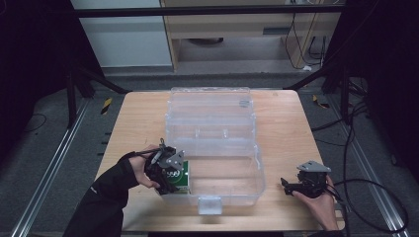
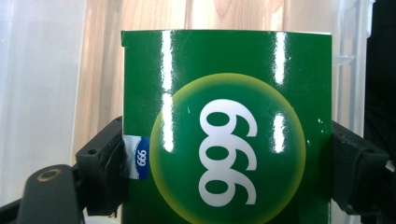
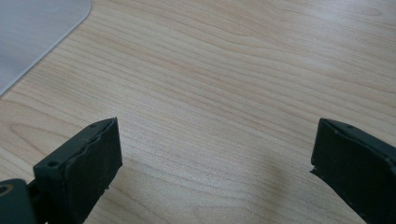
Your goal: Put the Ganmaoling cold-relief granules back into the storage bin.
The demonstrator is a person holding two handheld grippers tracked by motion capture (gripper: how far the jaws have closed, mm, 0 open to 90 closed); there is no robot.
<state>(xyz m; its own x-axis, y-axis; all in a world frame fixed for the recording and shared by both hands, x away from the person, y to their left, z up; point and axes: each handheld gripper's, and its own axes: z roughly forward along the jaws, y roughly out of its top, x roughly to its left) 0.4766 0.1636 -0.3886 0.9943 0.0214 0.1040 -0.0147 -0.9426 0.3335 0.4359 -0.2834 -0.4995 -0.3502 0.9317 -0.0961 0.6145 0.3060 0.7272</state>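
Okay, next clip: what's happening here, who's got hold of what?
A person sits at a wooden table with a gripper in each hand. The left gripper is shut on a green box printed with "999", its fingers pressing both sides, right at the near left corner of an open clear plastic bin; the box seems to be just inside that corner. The right gripper rests open on bare wood to the bin's right, holding nothing.

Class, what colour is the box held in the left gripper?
Green, with a yellow-rimmed circle and white digits; the box shows best in the left gripper view.
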